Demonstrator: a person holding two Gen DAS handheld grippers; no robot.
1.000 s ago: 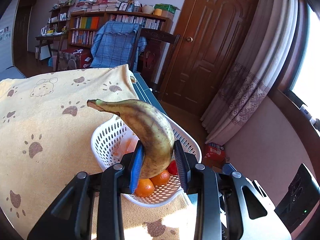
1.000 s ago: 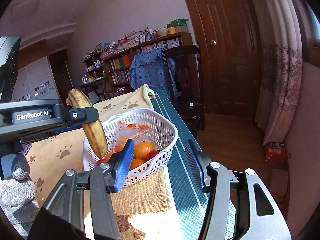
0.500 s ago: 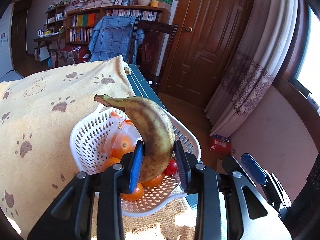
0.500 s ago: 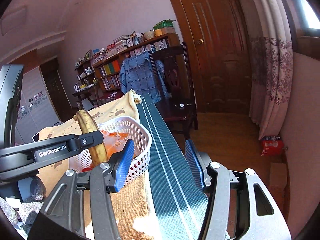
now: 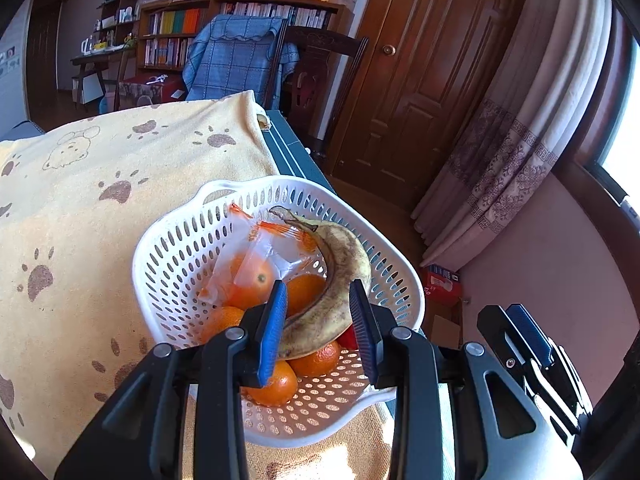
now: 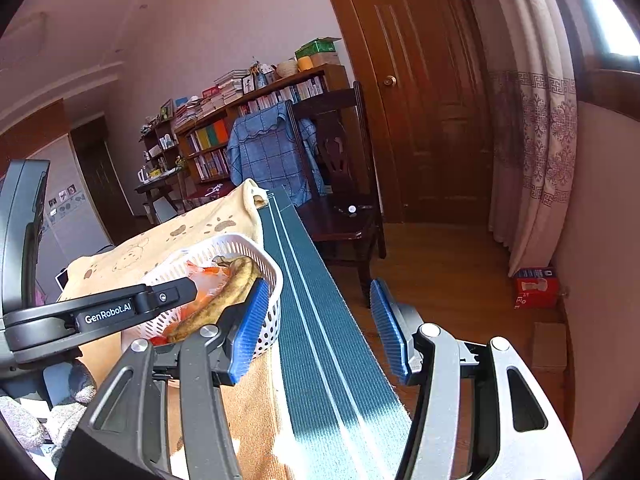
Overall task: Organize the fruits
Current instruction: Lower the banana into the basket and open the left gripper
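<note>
A brown-spotted banana (image 5: 340, 280) lies in the white perforated basket (image 5: 168, 240) on top of several oranges (image 5: 304, 288) and a clear bag with an orange (image 5: 256, 276). My left gripper (image 5: 318, 332) is over the basket's near side, its blue pads on either side of the banana's lower end, with a small gap showing on the right side. My right gripper (image 6: 316, 332) is open and empty, to the right of the basket (image 6: 264, 276) over the table's green striped edge (image 6: 320, 340). The banana (image 6: 224, 300) also shows there.
The basket sits on a yellow paw-print cloth (image 5: 100, 200) near the table's right edge. Beyond the table stand a wooden chair with a blue cover (image 5: 240, 64), bookshelves (image 5: 180, 32), a brown door (image 5: 432, 60) and a curtain (image 5: 540, 120). A red box (image 6: 536, 288) lies on the floor.
My left gripper has lowered the banana from upright above the basket until it lies on the oranges, and the jaws have widened. My right gripper has drifted right, away from the basket.
</note>
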